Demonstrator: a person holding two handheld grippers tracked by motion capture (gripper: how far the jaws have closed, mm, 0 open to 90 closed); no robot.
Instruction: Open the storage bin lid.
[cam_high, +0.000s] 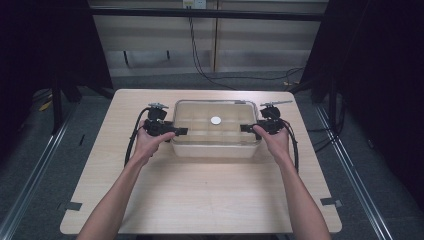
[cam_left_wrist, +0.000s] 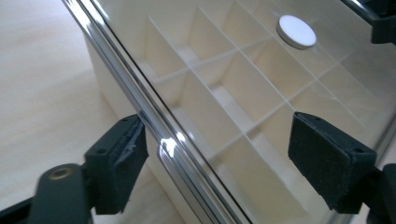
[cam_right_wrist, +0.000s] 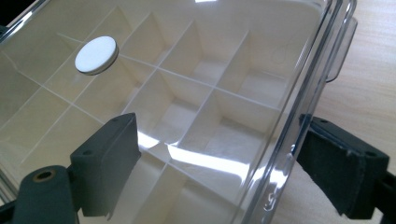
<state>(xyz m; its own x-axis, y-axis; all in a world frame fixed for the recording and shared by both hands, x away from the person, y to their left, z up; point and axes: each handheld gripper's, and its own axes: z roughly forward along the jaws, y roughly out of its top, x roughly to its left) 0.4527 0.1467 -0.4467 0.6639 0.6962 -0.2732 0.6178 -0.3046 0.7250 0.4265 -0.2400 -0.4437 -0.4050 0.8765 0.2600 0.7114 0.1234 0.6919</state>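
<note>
A clear plastic box (cam_high: 215, 148) with white dividers inside stands at the far middle of the wooden table (cam_high: 200, 195). Its transparent lid is down, and a white round disc (cam_high: 215, 120) (cam_left_wrist: 296, 31) (cam_right_wrist: 95, 55) lies on it. My left gripper (cam_high: 176, 131) (cam_left_wrist: 224, 163) is at the box's left end, open, its jaws straddling the lid's rim (cam_left_wrist: 161, 135) without touching. My right gripper (cam_high: 247, 128) (cam_right_wrist: 224, 165) is at the right end, also open, with the lid's rim (cam_right_wrist: 285, 140) between its jaws. A hand holds each gripper.
A lid latch tab (cam_right_wrist: 343, 51) sticks out on the box's side near my right gripper. Black cables (cam_high: 131, 145) trail from both grippers over the table. Bare tabletop lies between the forearms. Floor rails (cam_high: 35, 170) and dark stands flank the table.
</note>
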